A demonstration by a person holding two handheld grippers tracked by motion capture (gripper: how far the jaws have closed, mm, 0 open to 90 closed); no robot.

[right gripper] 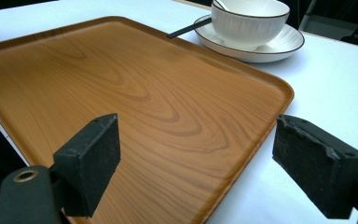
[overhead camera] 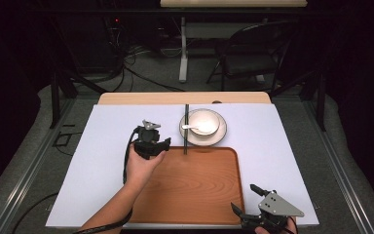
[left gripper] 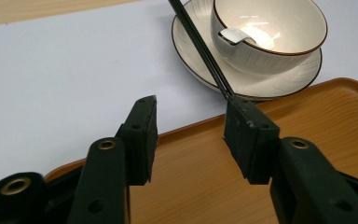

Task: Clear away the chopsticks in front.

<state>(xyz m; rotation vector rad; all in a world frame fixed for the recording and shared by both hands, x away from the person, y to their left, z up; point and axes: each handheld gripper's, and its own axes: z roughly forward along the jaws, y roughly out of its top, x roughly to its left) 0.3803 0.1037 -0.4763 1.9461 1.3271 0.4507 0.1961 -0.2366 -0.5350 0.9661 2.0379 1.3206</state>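
The 2 black chopsticks (overhead camera: 186, 129) are lying side by side on the white table cover (overhead camera: 102, 165), their long axis running straight away from the person, toward the table's far edge. Their near tips are resting over the far rim of the wooden tray (overhead camera: 195, 183); their left flank is passing the saucer (overhead camera: 219, 137), just beside it. On that saucer is sitting a white bowl (overhead camera: 205, 120) with a white spoon (overhead camera: 191, 127) in it, crowding the chopsticks from the right.

The left gripper (overhead camera: 151, 145) is hovering at the tray's far-left corner, jaws half parted with nothing between them; in the left gripper view one pad (left gripper: 249, 135) is lining up with the chopstick tips. The right gripper (overhead camera: 246, 199) is resting at the tray's near-right corner, jaws wide, holding nothing.
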